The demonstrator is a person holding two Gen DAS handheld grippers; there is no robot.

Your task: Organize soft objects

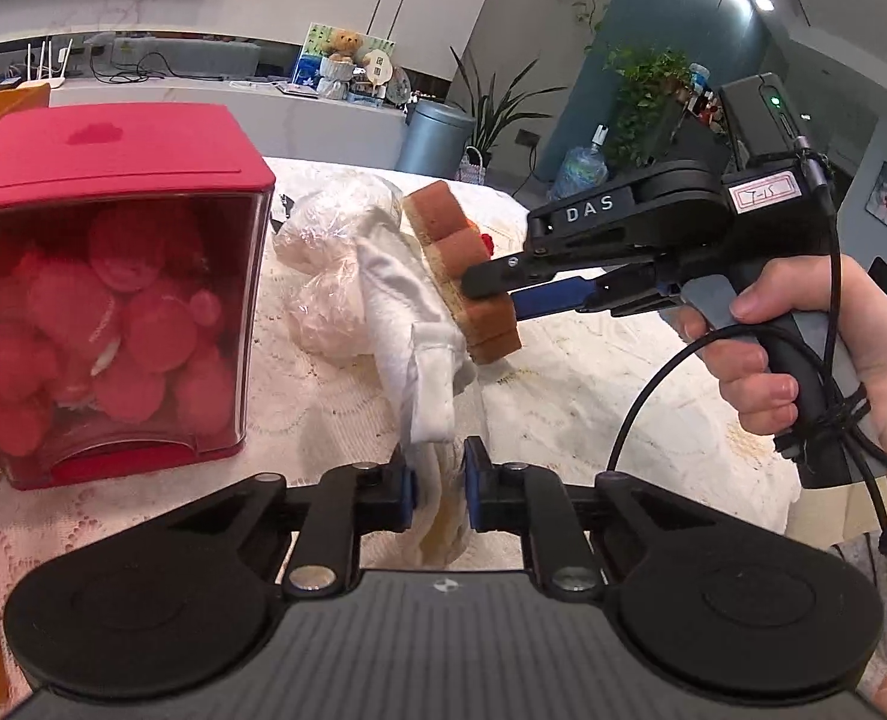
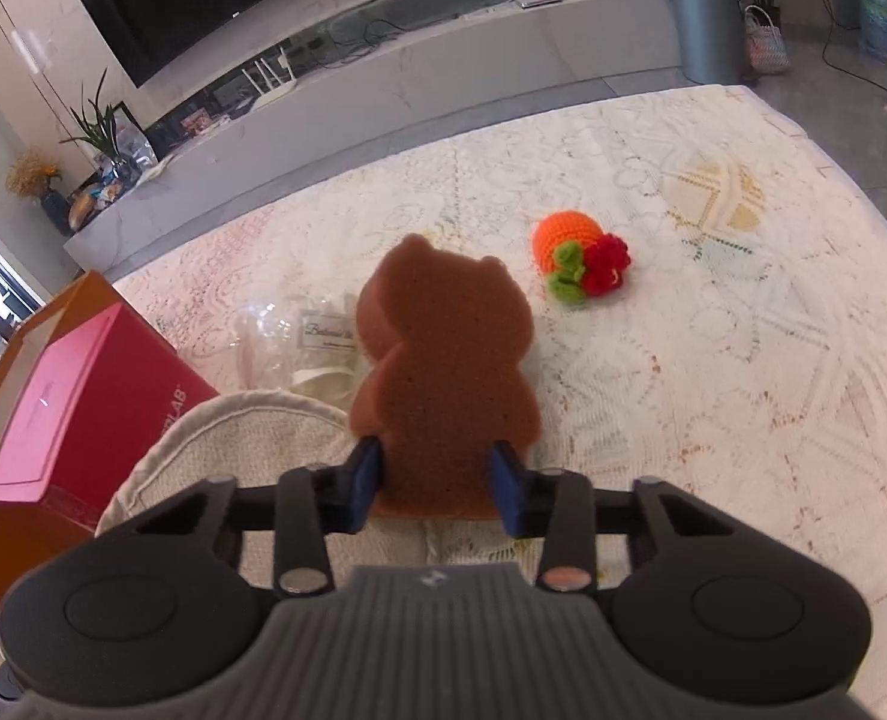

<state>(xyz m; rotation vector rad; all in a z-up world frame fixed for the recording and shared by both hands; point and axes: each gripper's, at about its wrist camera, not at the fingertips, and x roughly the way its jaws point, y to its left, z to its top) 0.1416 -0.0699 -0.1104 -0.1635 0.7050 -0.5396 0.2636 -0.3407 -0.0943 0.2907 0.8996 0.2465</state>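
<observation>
Soft, matt textiles beside glossy plastic

The brown bear-shaped sponge [image 2: 443,372] looks porous and matt; the white cloth pouch [image 1: 425,360] is soft woven fabric; the cream lace tablecloth [image 2: 713,360] is openwork; the red clear-fronted plastic box [image 1: 113,276] is smooth and glossy; the orange crochet toy [image 2: 569,246] is knobbly yarn.

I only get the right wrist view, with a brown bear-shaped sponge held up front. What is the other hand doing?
Observer: The left gripper is shut on a white cloth.
Operator: What is that red box at my edge?
Observer: The red box has a clear front, with round plush toys inside.
Operator: Is the sponge one flat layer?
Observer: No. Edge-on, the sponge has a thin pale layer on its back.
</observation>
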